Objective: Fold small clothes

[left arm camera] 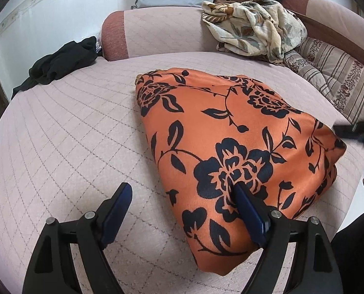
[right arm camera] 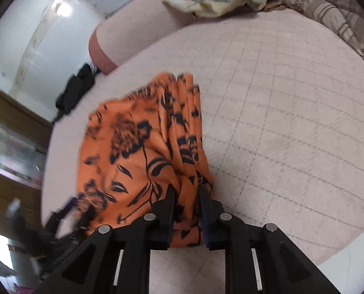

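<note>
An orange cloth with black flowers (left arm camera: pixel 221 132) lies folded on the pale quilted bed (left arm camera: pixel 71 134). My left gripper (left arm camera: pixel 182 187) is open at the cloth's near left edge. Its right finger (left arm camera: pixel 245 203) rests on the fabric and its left finger (left arm camera: pixel 118 201) is over the bare bed. In the right wrist view my right gripper (right arm camera: pixel 187 191) is shut on a bunched, pleated edge of the orange cloth (right arm camera: pixel 133 147), which fans out ahead of the jaws. The right gripper (left arm camera: pixel 358 129) shows as a dark blur at the cloth's far right corner in the left wrist view.
A black garment (left arm camera: pixel 57 63) lies at the bed's far left corner. A crumpled cream floral cloth (left arm camera: pixel 255 27) and a striped pillow (left arm camera: pixel 336 78) sit at the back right, with a bolster (left arm camera: pixel 152 34) along the back. A dark sleeve (left arm camera: pixel 355 250) is at the lower right.
</note>
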Demonstrator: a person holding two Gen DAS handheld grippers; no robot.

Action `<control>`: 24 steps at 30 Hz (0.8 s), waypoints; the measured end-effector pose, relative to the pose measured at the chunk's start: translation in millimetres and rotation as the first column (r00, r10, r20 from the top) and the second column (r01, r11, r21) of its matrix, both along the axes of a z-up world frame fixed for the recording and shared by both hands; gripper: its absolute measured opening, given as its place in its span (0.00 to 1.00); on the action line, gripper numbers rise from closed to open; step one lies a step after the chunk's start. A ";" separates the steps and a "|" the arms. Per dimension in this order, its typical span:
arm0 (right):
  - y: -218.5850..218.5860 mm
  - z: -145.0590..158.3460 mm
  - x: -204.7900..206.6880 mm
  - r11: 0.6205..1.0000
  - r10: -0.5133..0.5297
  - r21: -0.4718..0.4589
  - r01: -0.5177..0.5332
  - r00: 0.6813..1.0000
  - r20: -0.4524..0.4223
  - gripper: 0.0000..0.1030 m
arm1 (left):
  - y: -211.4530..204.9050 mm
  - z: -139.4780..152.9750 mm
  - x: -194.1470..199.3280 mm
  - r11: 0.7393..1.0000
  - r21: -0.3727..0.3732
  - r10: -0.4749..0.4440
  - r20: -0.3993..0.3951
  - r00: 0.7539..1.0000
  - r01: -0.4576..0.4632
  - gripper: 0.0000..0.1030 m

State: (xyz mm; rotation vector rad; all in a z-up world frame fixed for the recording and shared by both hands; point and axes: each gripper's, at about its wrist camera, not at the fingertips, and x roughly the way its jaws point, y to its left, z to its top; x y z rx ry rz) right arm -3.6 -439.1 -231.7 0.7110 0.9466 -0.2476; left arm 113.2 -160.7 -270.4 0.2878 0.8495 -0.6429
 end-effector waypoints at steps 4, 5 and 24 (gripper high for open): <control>5.6 41.8 -3.4 0.992 -0.005 -0.126 0.023 0.991 0.135 0.20 | -2.8 0.4 -0.9 1.000 0.006 0.000 0.011 1.000 0.000 0.83; 8.2 44.6 1.9 0.994 0.017 -0.107 0.000 0.987 0.161 0.20 | -3.3 0.5 -1.1 1.000 0.008 -0.001 0.015 1.000 0.001 0.83; 22.2 6.8 66.1 0.994 0.106 -0.042 -0.105 0.994 0.023 0.17 | -6.6 -2.0 3.1 1.000 0.019 0.025 0.008 1.000 -0.025 0.91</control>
